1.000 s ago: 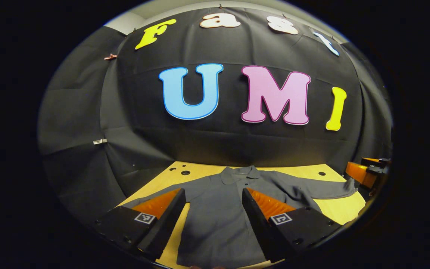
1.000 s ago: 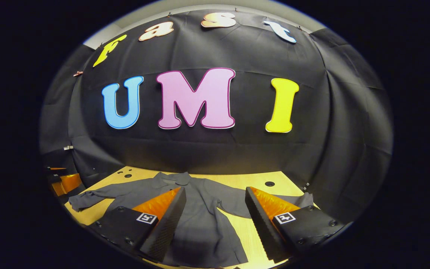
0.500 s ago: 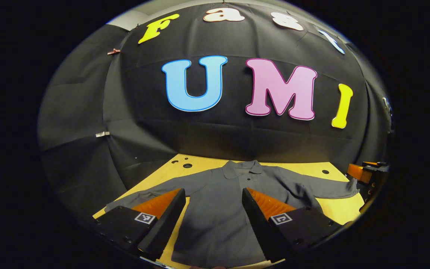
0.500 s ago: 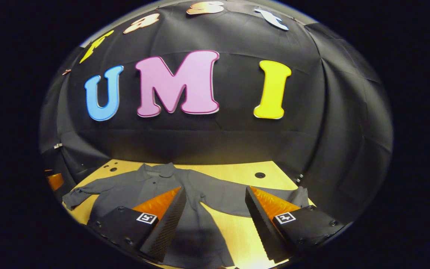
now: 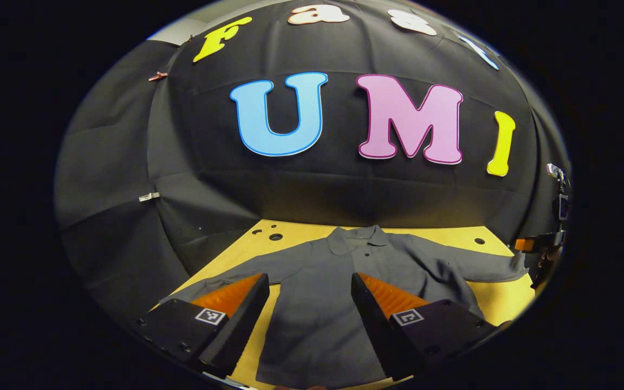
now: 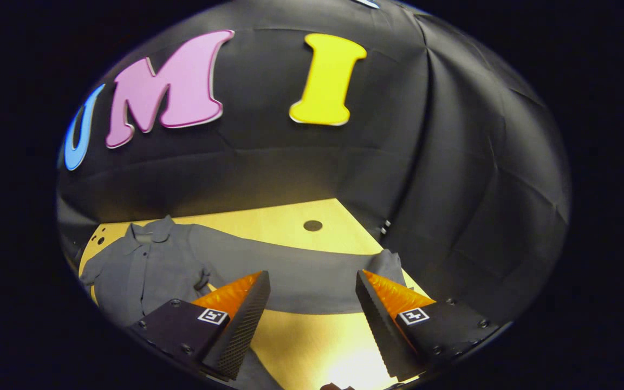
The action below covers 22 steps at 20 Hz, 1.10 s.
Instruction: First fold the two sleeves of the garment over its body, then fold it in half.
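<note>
Left gripper (image 5: 307, 292) above the grey shirt (image 5: 317, 292), jaws spread wide, right gripper (image 6: 312, 290) above one sleeve (image 6: 290, 268), jaws spread wide, shirt flat on the worktop (image 6: 290, 219)

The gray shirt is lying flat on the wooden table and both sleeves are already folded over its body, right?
Not quite. The gray shirt does lie flat on the wooden table, but its sleeves are not folded yet. The right gripper view shows one sleeve stretched straight out to the side; the left gripper view shows both spread.
</note>
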Available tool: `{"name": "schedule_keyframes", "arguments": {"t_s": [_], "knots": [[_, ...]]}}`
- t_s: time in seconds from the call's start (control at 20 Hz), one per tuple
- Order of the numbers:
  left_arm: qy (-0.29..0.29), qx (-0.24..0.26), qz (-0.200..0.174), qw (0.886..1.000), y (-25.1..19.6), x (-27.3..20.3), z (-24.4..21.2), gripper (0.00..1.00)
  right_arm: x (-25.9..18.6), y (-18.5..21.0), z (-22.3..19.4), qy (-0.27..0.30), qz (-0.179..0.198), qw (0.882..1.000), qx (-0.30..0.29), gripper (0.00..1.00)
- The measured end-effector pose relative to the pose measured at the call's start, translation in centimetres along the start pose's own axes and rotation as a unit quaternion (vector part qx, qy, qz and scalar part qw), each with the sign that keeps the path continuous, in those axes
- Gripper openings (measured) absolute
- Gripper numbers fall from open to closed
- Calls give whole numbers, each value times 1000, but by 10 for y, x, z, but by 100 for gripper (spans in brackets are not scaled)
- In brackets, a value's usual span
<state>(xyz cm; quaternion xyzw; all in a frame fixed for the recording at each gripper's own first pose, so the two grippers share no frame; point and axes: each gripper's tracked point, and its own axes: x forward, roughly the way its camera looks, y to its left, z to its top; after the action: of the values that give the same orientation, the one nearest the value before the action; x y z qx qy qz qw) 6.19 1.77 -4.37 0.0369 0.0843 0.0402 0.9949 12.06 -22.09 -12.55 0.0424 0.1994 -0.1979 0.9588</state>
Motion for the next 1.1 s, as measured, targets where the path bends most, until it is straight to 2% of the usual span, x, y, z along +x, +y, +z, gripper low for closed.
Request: {"name": "schedule_keyframes", "arguments": {"t_s": [0.25,0.55,0.6,0.65,0.9,1.1], "knots": [[14,-14,21,1000,14,7,5,96,44,-48,-26,61,-51,996,28,98],[33,-1,39,999,21,13,0,96,89,-100,-54,124,-96,985,77,98],[36,4,38,999,19,13,0,92,103,-113,-64,137,-111,981,85,98],[43,9,39,998,17,14,-4,95,114,-122,-76,153,-126,976,88,98],[57,17,27,998,0,11,-11,95,146,-132,-105,190,-133,969,87,98],[60,27,19,998,-14,8,-13,96,157,-128,-110,197,-118,968,99,98]]}}
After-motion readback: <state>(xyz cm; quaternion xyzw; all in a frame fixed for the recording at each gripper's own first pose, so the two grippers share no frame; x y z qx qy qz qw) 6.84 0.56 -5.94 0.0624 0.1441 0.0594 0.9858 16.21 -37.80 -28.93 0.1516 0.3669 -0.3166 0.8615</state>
